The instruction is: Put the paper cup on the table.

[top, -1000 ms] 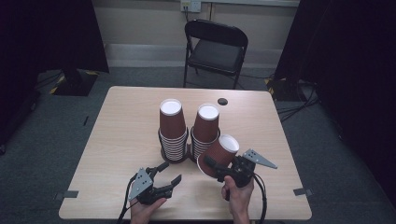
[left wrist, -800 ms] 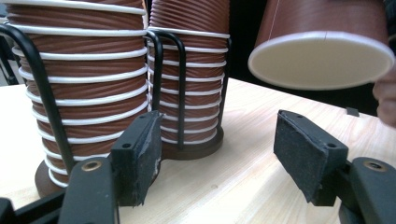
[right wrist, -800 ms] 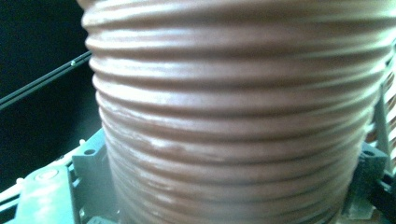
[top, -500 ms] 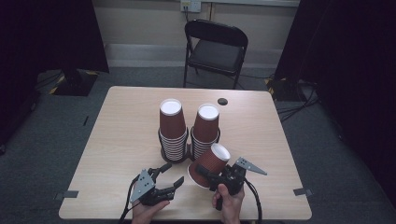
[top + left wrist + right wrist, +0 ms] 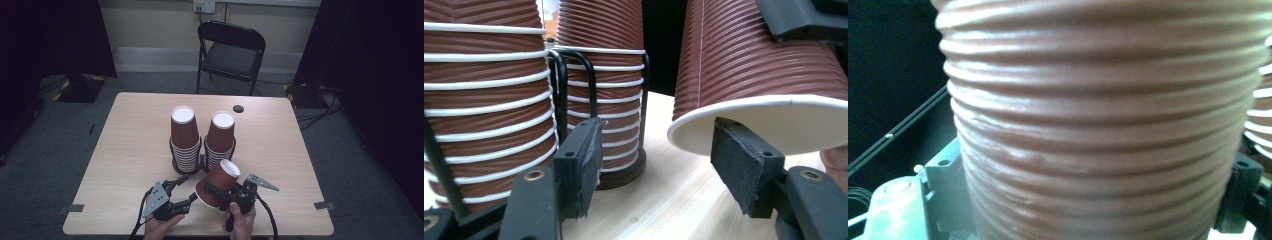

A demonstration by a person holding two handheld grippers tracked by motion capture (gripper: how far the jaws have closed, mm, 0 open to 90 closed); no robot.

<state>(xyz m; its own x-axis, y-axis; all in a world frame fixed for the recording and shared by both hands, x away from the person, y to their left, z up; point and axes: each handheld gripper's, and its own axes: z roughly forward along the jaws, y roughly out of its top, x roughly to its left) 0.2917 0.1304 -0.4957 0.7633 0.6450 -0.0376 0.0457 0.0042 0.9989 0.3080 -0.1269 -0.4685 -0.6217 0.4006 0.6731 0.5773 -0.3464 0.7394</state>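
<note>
Two stacks of brown ribbed paper cups stand upside down in black wire holders mid-table, the left stack [image 5: 184,135] beside the right stack [image 5: 220,137]. My right gripper [image 5: 216,191] is shut on a single brown cup [image 5: 220,181], held tilted with its white rim pointing down and left. That cup [image 5: 1098,125] hides the jaws in the right gripper view. My left gripper [image 5: 186,190] is open just left of it. In the left gripper view the held cup's rim [image 5: 764,107] hangs just above the right pad [image 5: 744,165], and both stacks [image 5: 479,100] [image 5: 609,60] stand close ahead.
A small dark round object [image 5: 238,108] lies near the table's far edge [image 5: 200,95]. A black folding chair [image 5: 231,50] stands behind the table. Bare wood stretches to the left and right of the stacks.
My right gripper has carried the cup down and to the left, toward the near edge and the left gripper. The left gripper has hardly moved.
</note>
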